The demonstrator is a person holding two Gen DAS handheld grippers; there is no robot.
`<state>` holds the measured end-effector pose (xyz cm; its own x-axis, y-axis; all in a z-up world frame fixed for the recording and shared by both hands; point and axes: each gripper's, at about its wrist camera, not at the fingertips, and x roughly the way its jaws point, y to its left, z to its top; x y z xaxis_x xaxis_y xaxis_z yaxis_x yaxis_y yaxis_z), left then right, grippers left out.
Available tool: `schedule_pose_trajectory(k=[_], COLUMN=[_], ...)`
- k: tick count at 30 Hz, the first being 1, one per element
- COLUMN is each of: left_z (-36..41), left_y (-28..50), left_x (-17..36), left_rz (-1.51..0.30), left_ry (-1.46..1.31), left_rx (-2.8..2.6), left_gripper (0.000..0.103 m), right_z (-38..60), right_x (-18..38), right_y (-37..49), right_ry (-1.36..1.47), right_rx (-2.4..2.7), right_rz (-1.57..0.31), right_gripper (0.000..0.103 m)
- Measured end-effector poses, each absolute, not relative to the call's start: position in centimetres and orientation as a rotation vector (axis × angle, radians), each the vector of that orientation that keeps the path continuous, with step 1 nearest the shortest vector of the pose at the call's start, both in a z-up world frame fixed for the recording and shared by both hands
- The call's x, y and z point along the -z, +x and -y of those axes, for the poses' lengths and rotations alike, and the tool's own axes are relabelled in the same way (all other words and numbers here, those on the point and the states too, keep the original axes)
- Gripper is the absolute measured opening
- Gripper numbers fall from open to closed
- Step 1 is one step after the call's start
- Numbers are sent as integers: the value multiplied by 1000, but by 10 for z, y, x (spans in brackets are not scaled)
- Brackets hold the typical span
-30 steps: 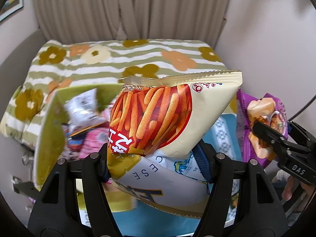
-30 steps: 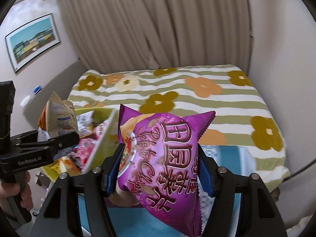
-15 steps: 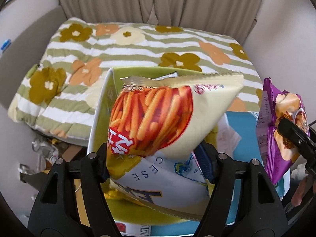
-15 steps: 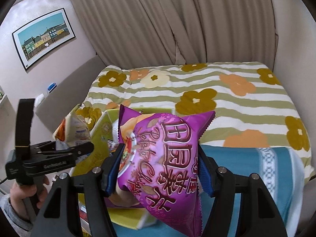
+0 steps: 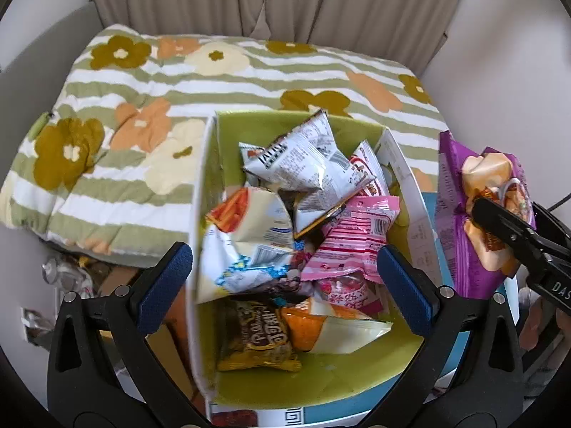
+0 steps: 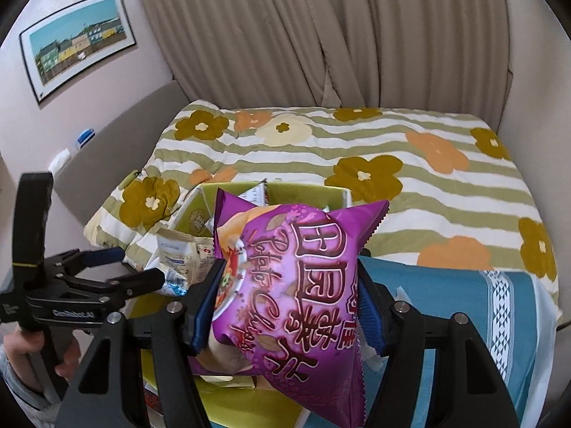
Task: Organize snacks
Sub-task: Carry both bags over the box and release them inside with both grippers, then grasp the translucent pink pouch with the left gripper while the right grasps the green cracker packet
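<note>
My left gripper (image 5: 283,278) is open and empty above a green-lined cardboard box (image 5: 357,374) full of snack bags. The cream bag of orange sticks (image 5: 246,235) lies in the box at its left wall, among silver, pink and brown bags. My right gripper (image 6: 289,303) is shut on a purple potato chips bag (image 6: 292,285) and holds it upright, right of and above the box (image 6: 307,192). In the left wrist view the purple bag (image 5: 460,221) and the right gripper's fingers (image 5: 506,235) show at the right edge. The left gripper (image 6: 142,267) shows at the left in the right wrist view.
The box stands on a teal cloth (image 6: 446,303). Behind it lies a bed with a green-striped flower quilt (image 5: 142,107). Beige curtains (image 6: 321,35) hang at the back. A framed picture (image 6: 75,42) hangs on the left wall. Clutter lies on the floor (image 5: 71,278) left of the box.
My left gripper opened and the cream stick-snack bag dropped into the box. The right gripper kept hold of the purple bag and moved slightly closer to the box.
</note>
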<state>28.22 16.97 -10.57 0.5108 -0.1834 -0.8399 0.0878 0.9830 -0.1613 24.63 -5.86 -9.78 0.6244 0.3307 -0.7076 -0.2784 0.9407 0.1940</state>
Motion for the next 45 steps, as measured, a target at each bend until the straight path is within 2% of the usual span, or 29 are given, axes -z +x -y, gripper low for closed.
schedule_pose_trajectory(k=[9, 10, 12, 13, 14, 24, 32, 45], left_z=[-204, -206, -211, -213, -216, -213, -186, -58], left_y=[270, 269, 267, 267, 266, 260, 239, 208], left_x=[90, 90, 93, 95, 96, 119, 103, 72], left_rz=[-962, -962, -965, -968, -971, -1021, -977, -901], left_ry=[-130, -130, -132, -135, -136, -122, -97, -44], left_rx=[152, 150, 147, 146, 143, 166, 177, 269], left_gripper=[103, 103, 103, 102, 102, 102, 102, 102], right_z=[21, 18, 13, 12, 10, 13, 42, 159], right_x=[98, 100, 104, 106, 107, 112, 98, 69], right_y=[250, 251, 250, 249, 247, 226, 200, 141], right_ry=[11, 15, 32, 40, 52, 53, 97, 97], right_rx=[-330, -327, -334, -338, -343, -268, -226, -90], right_rz=[-786, -781, -771, -768, -760, -755, -736, -703], right_gripper=[64, 67, 81, 97, 103, 103, 103, 103])
